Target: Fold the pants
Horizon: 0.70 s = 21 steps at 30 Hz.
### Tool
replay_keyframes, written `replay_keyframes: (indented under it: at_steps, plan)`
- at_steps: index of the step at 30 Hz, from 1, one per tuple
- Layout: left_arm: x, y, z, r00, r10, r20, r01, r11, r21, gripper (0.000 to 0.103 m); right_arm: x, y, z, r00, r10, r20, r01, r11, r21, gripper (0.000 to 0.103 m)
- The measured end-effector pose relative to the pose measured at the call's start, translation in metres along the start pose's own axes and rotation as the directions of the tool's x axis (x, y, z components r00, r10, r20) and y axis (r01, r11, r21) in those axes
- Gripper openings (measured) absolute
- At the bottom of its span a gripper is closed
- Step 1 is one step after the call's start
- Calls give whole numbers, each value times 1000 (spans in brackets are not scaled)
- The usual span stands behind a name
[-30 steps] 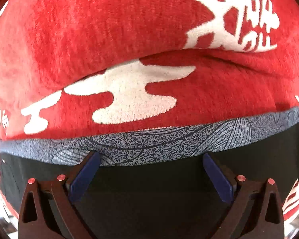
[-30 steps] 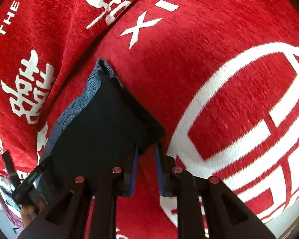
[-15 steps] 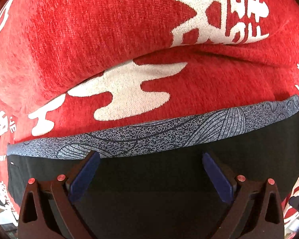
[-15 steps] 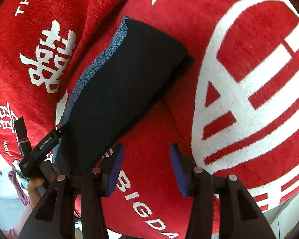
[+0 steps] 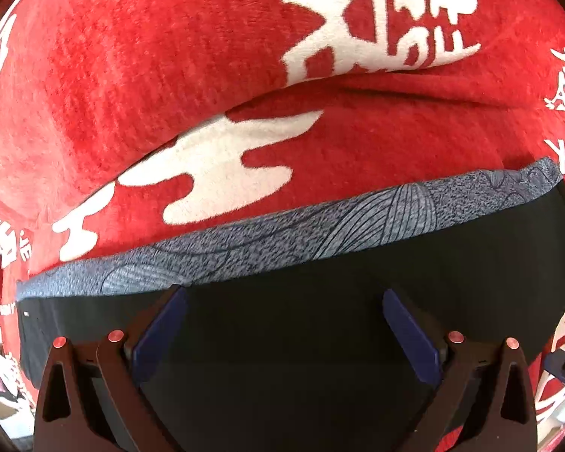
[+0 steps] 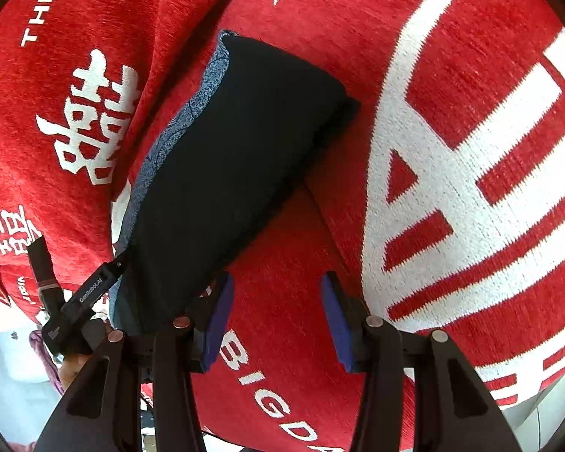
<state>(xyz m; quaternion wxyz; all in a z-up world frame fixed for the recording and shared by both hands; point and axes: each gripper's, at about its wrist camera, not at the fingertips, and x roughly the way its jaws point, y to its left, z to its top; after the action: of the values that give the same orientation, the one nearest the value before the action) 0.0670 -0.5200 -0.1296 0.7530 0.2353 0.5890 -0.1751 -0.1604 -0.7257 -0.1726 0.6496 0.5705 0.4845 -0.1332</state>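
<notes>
Pants [image 6: 229, 158], black, with a blue-grey patterned waistband [image 5: 282, 248]: lay as a compact folded bundle on the red blanket [image 6: 358, 30] with white woven characters and lettering, which served as the work surface.

Nearest to the pants, seen from the left wrist: left gripper [image 5: 282, 324], jaws spread wide, hung directly over the black fabric and pointed steeply down at it. Nothing sat between its blue pads [image 5: 158, 333]; whether the tips touched the cloth could not be told. Just beyond its tips ran the waistband, forming the far edge of the bundle in that view, and past that only blanket.

Beside the pants, seen from the right wrist: right gripper [image 6: 275, 316], jaws parted about halfway, having just been opening, with nothing between them. It stood over bare blanket just off the bundle's lower corner, its left pad close to that corner but not gripping it. The bundle stretched away from it, waistband along the far-left edge, a thick doubled end at the top right. At the bundle's near-left end the body of the left gripper showed, with a little of the person's hand [image 6: 69, 367] below it.

Step in hand, as judged: a fold just laid down and let go, the garment already reduced to a narrow rectangle. Task appeared far along.

Next move, as judged: either a final fold end over end, which would call for both grippers to pinch all layers at one short end together, or a light press to flatten the thick end. Risk: layers sliding apart if only the top one was caught.
</notes>
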Motion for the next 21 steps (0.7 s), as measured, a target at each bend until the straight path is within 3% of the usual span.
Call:
replay_keyframes:
  at_steps: [6,9,15,18,20,21]
  plan:
    - [17,-5,36,1000,6,2,-6,1000,-29,103,-1,-3,-3,1000,2,4,-2,1000,6,52]
    - [7,-8,45,1000,-13,10,13,999,-49,103,-8,-6,1,999,17,35,-18,1000,19,52]
    - [-14,-53,21,995,-105,2,105,995,-5,103,-32,-2,19,987,25,158,-30,999,29,52]
    - [-3,-71,8,995,-99,-32,100,995,25,103,-43,-1,35,972,-29,232,14,998,65,52]
    - [-3,-78,3,995,-94,-14,94,996,7,103,-42,-10,49,970,-25,242,-8,991,133,43]
    - [-4,-81,1,996,-93,-8,93,996,5,103,-40,-13,54,972,-20,235,-17,988,155,14]
